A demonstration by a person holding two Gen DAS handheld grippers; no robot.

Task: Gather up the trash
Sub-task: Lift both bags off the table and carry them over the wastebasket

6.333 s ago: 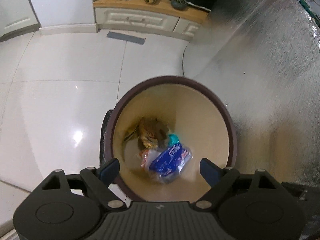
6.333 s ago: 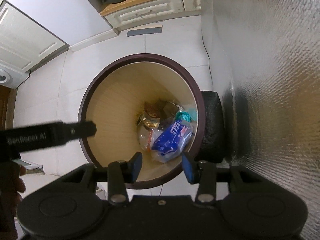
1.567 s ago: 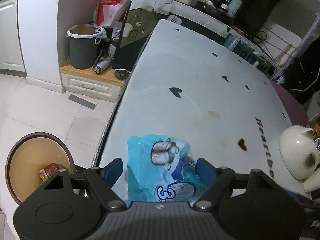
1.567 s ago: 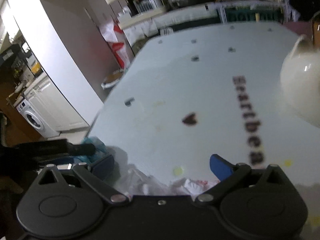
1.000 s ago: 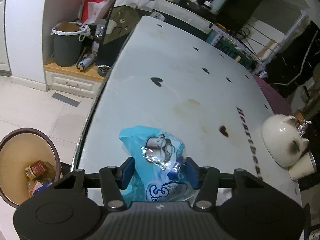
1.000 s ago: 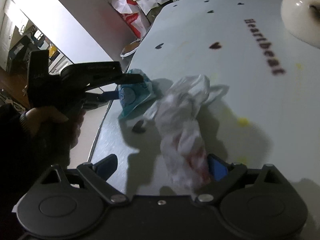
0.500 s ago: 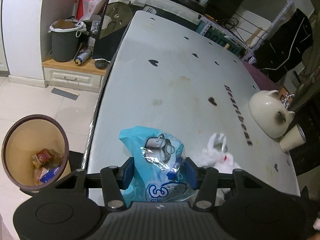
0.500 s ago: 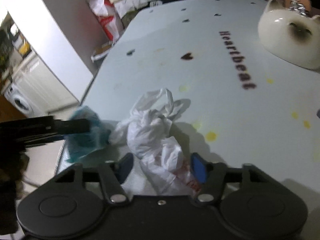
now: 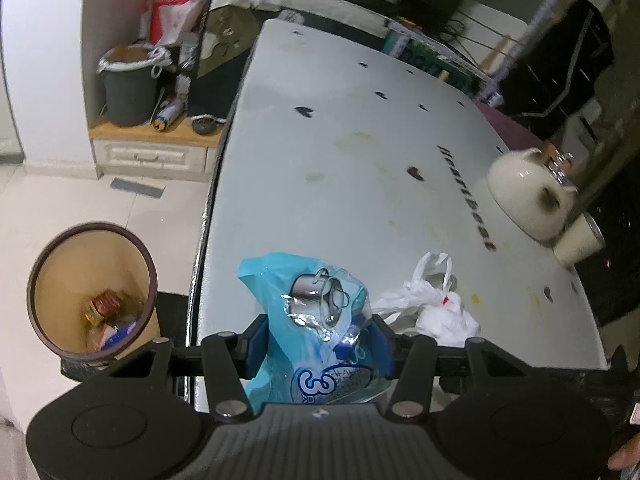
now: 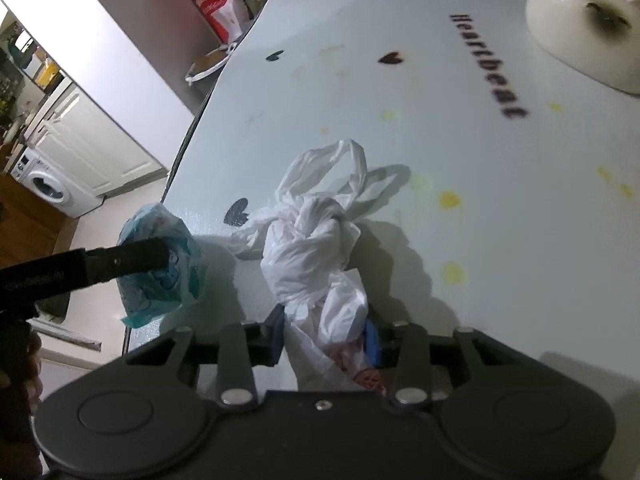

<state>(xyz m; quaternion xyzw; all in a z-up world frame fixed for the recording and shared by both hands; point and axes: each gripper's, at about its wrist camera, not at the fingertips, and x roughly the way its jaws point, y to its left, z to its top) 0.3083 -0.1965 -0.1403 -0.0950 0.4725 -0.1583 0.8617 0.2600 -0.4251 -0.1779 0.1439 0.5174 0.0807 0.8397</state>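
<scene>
My left gripper (image 9: pixel 318 340) is shut on a blue plastic wrapper (image 9: pixel 316 312) printed with a pot picture, held above the near edge of the white table (image 9: pixel 360 168). The wrapper also shows in the right wrist view (image 10: pixel 160 264), pinched by the left gripper's fingers (image 10: pixel 120 258). My right gripper (image 10: pixel 324 338) is shut on a crumpled white plastic bag (image 10: pixel 316 248), which also shows in the left wrist view (image 9: pixel 432 304). The brown-rimmed trash bin (image 9: pixel 60 248) stands on the floor to the left, with several wrappers inside.
A white teapot (image 9: pixel 528 196) and a cup (image 9: pixel 580 242) stand at the table's right side. A grey lined bin (image 9: pixel 130 84) and a low wooden cabinet (image 9: pixel 152 148) sit against the wall. A washing machine (image 10: pixel 48 188) stands far left.
My right gripper's jaws have closed tighter on the white bag. My left gripper still holds the blue wrapper, with little shift.
</scene>
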